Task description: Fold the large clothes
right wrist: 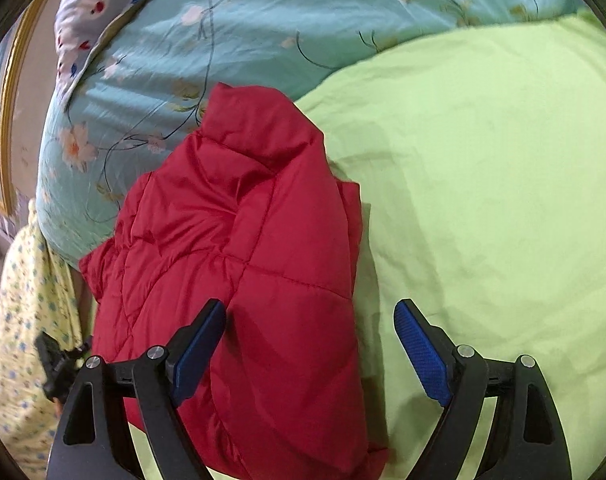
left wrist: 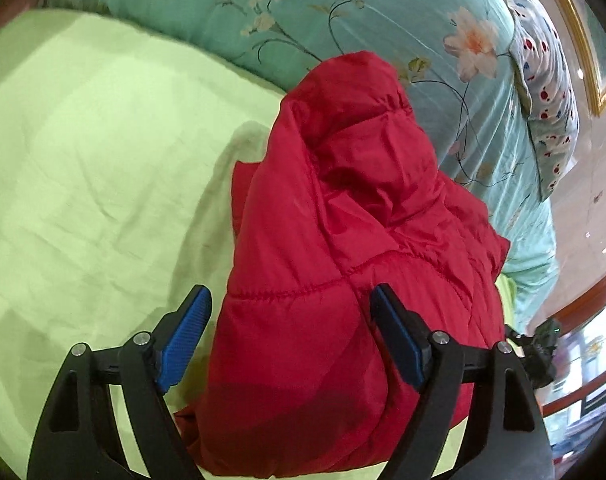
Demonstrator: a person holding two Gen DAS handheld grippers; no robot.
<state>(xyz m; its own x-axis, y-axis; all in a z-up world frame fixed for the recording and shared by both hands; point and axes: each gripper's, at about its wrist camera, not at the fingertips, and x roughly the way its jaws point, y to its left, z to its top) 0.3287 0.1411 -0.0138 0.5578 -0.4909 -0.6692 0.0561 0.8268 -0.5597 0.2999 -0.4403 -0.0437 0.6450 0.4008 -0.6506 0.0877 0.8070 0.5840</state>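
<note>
The red puffy jacket [left wrist: 343,240] lies folded at frame centre on the green bed sheet [left wrist: 83,160]. Both the left gripper [left wrist: 291,332] and the right gripper [right wrist: 309,348] stand open, holding nothing. The springy padding may push the fold open again.

Bed with lime-green sheet [left wrist: 83,160]; folded red puffer jacket [left wrist: 343,260] on it, teal floral quilt [left wrist: 343,8] behind.

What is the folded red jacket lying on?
The red jacket lies on the light green sheet, its far end reaching the teal floral quilt. Anything beneath the jacket is covered.
</note>
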